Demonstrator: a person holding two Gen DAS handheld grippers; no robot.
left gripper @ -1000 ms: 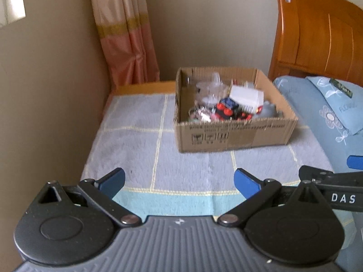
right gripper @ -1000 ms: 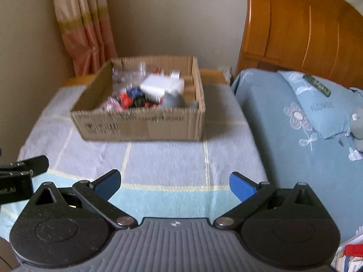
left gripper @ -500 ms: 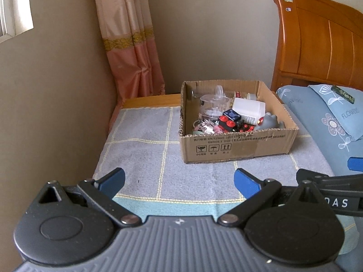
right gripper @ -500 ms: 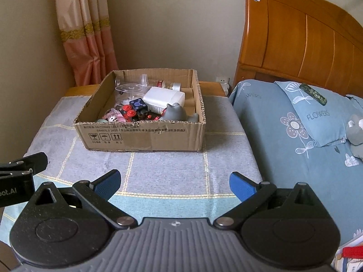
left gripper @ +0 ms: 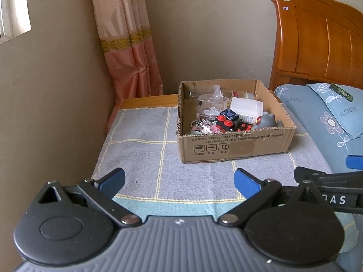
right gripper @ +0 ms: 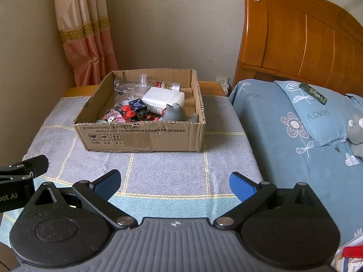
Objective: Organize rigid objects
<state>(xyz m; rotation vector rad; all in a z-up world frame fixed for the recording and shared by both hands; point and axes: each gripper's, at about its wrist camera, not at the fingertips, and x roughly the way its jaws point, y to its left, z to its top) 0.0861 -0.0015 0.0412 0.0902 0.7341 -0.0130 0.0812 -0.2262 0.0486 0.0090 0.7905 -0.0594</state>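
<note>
A shallow cardboard box sits on a cloth-covered bedside table. Inside lie a white plastic container, a clear round container, a black toy with red knobs, a grey cat-shaped figure and pink trinkets. My left gripper hovers open over the cloth, well short of the box. My right gripper is open too, equally far back, with nothing between its fingers.
The grey checked cloth covers the table beside a beige wall and a pink curtain. To the right lies a bed with a blue flowered pillow, a wooden headboard and a grey plush toy.
Both grippers have pulled back and tilted up from the box, so it looks smaller and more of the wall and headboard shows. Both stay open.
</note>
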